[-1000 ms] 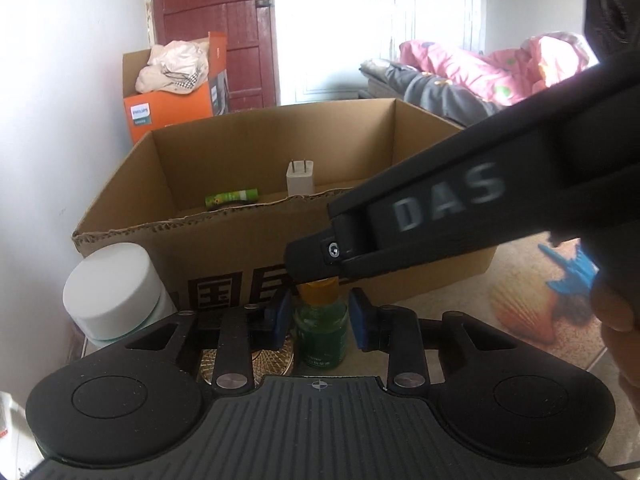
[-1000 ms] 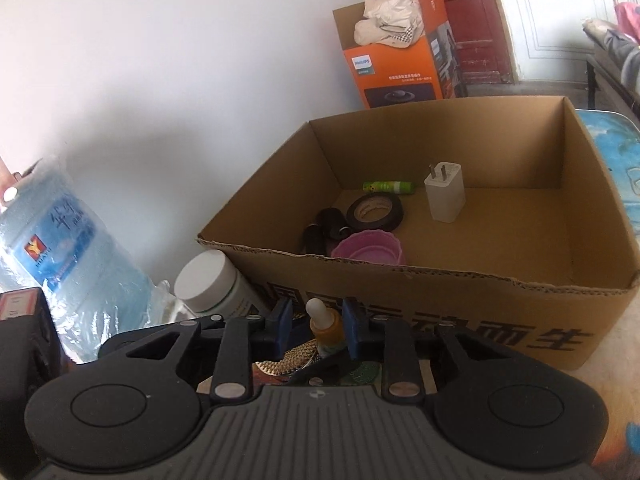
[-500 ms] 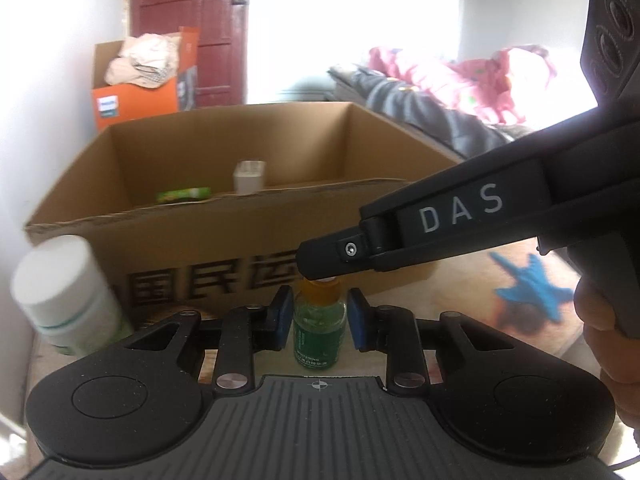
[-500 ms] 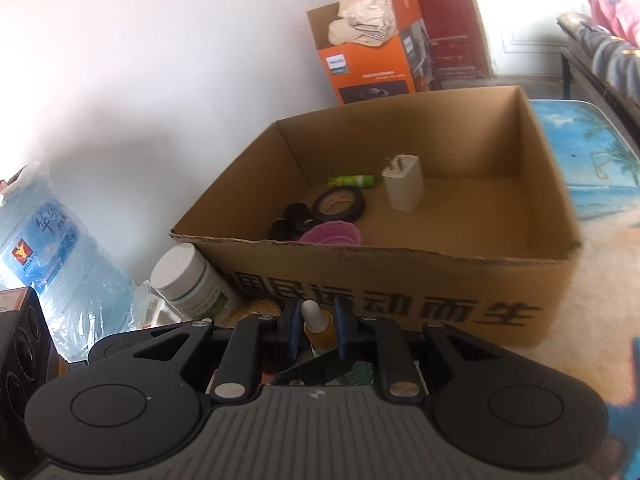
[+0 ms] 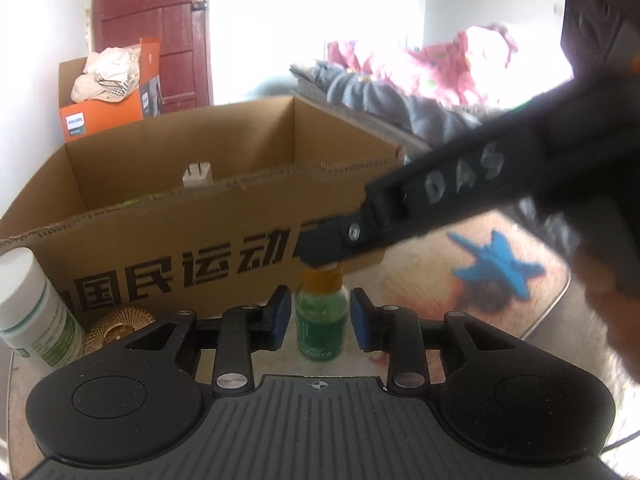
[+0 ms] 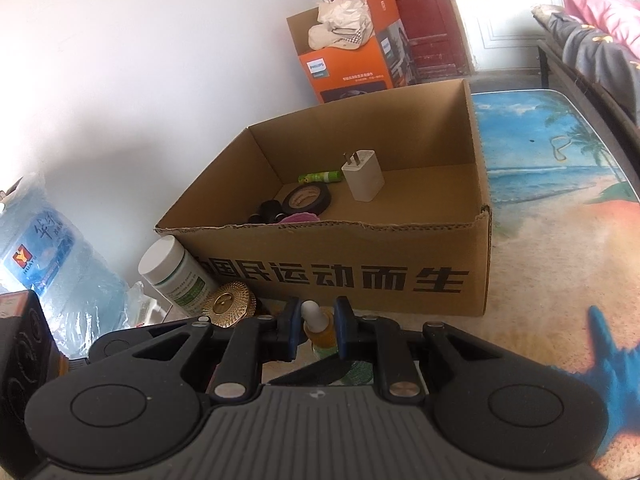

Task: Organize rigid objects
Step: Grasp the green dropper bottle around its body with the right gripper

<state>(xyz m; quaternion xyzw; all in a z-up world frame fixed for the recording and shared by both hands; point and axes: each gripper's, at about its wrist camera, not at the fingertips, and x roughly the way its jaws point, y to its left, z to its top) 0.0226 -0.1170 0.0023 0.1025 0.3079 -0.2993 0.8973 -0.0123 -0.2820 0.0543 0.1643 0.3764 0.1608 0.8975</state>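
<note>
Your L gripper (image 5: 319,318), lower centre of the L wrist view, is straddling the bottle (image 5: 320,320). There's a gap showing on both sides betw pads and glass, so it isn't gripping. Its jaws have just been opening, w/ the bottle betw them.

The bottle is standing upright on the table (image 5: 420,288), just in front of the box (image 5: 192,240): green body, orange collar.

Your R gripper (image 6: 316,326) is coming in from the upper right of the L view as a black bar marked "DAS". In the R wrist view, its blue pads (image 6: 344,326) are pinching the bottle's collar, w/ the white dropper tip poking up betw them. It's closed on the bottle.

The box is sitting mid-frame in both views. Inside it, per the R view:
- charger (image 6: 363,175) standing near the back
- green tube (image 6: 320,177) lying to its left
- tape roll (image 6: 306,199)
- a pink item and dark bits by the near wall, mostly hidden

A white jar (image 6: 176,270) and a gold disc (image 6: 229,303) are sitting left of the bottle, beside the box front.
</note>
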